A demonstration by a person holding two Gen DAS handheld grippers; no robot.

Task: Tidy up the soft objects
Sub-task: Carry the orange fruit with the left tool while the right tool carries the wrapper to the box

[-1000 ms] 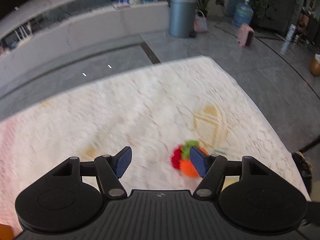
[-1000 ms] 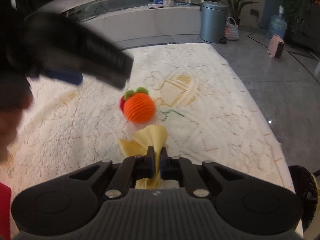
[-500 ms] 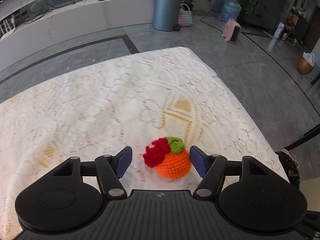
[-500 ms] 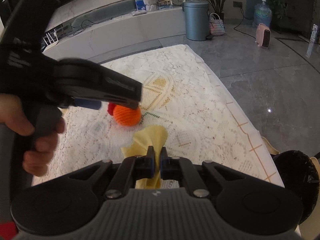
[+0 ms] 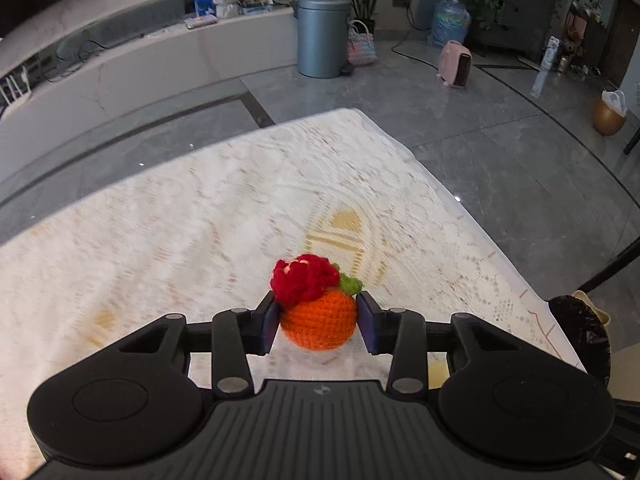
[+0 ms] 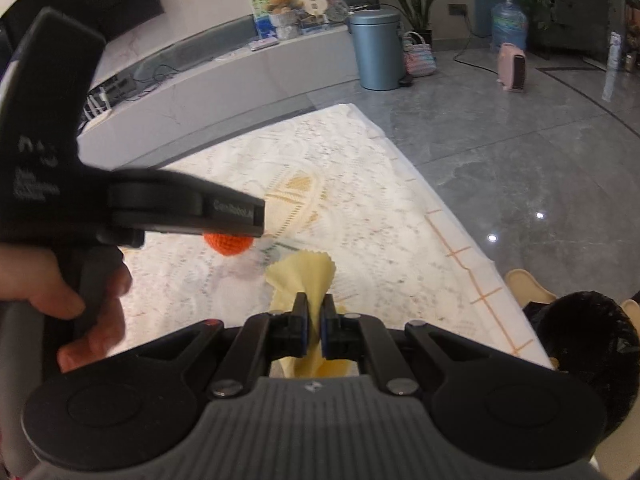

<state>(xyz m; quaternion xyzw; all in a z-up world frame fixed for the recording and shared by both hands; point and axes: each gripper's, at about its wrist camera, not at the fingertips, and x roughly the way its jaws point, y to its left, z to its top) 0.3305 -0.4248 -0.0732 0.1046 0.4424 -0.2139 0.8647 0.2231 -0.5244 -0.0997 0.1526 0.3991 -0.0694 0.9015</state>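
Left gripper: its jaws have just been closing, and now the blue pads are sitting against both flanks of the crocheted orange ball, pinching it.
Crocheted orange ball: it is resting on the lace tablecloth, right beside the yellow woven motif on the near side of it; a red woolly flower and a green leaf are crowning its top, poking up above the pads.
Right gripper: it is clamping tight on the yellow cloth, fingers together with only the fabric between them.
Yellow cloth: it is fanning out past the fingertips with a zigzag edge, and more of it is bunching below the jaws; whether it is touching the tablecloth I cannot tell. It is sitting just on the near side of the ball in the right wrist view, apart from it.
Left hand: it is wrapping round the black handle of the left gripper, whose body is looming over the ball and hiding its top in the right wrist view.
Tablecloth: it is covering the whole table, with the ball lying close to the edge that is facing the grey tiled floor.
Background: a grey bin is standing on the floor well beyond the far end of the tablecloth, and a pink heater is sitting further along from the bin.
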